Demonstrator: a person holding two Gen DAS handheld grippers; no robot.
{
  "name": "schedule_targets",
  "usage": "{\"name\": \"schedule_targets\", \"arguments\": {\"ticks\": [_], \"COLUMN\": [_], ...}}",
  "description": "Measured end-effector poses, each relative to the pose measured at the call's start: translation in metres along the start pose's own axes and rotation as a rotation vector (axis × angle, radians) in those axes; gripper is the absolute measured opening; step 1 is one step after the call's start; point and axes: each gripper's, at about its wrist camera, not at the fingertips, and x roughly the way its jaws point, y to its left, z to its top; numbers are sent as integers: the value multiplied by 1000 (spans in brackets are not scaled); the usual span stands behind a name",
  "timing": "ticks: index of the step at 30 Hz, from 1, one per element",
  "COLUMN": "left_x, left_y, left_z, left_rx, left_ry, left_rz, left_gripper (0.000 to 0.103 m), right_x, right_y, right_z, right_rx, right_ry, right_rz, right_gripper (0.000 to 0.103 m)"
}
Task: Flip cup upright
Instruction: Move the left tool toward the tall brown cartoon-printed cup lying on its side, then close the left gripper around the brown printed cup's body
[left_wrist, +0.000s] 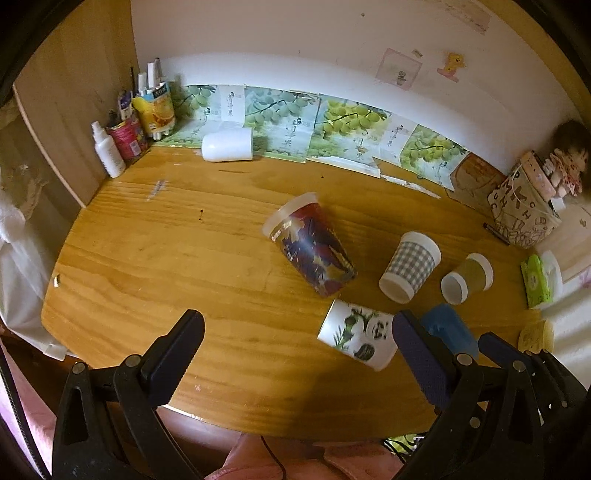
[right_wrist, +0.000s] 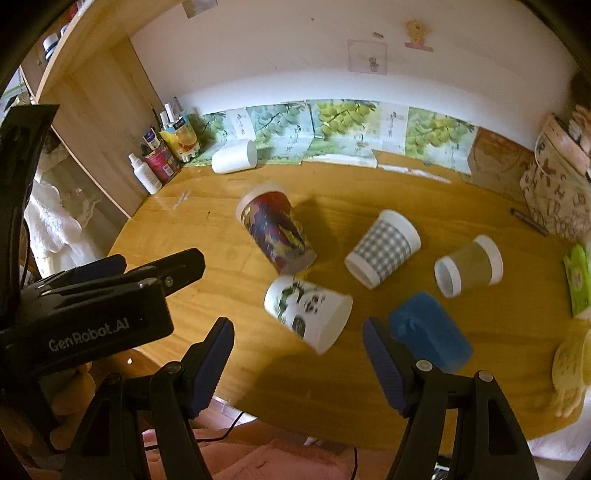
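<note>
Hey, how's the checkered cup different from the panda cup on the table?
The checkered cup has a grey gingham band; the panda cup carries a black-and-green panda print. The checkered cup lies farther back, right of the dark patterned cup; the panda cup lies nearest the edge, beside the blue cup. Both are white-rimmed and lie on their sides.

Wood table (left_wrist: 147, 258): honey-yellow w/ darker grain. Centre of frame: tall cup (left_wrist: 310, 243), dark navy & red leafy print, gold flecks, frosted clear rim. Right of it: checked cup (left_wrist: 410, 266), grey/white gingham, white rims. Further right: small cup (left_wrist: 467, 277), olive-brown band, white ends. Lower centre: panda cup (left_wrist: 356, 334), white w/ black panda & green bamboo. Upper left: plain white cup (left_wrist: 227, 144). Lower right: blue block (right_wrist: 430, 330). Back edge: posters (left_wrist: 343, 125) w/ green grapes, black script. Far right: lime-green pack (left_wrist: 537, 282); beige bag (left_wrist: 521, 218) w/ brown letters. Gripper pads (right_wrist: 384, 365) dark blue, textured; frames black.
</note>
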Motion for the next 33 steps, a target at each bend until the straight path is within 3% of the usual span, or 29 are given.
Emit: {"name": "schedule_targets", "arguments": {"ticks": [7, 18, 33], "left_x": [31, 88, 154], "left_y": [5, 14, 20], "left_z": [27, 61, 70], "left_rx": [-52, -133, -195], "left_ry": [70, 186, 343], "left_rz": [-13, 15, -12], "left_gripper": [102, 102, 102], "right_x": [21, 65, 102], "right_y": [-1, -11, -23], "right_z": [25, 50, 57], "right_rx": [-27, -39, -30], "right_ry": [-5, 79, 178], "right_rz": [-1, -2, -35], "right_gripper": [73, 73, 73]}}
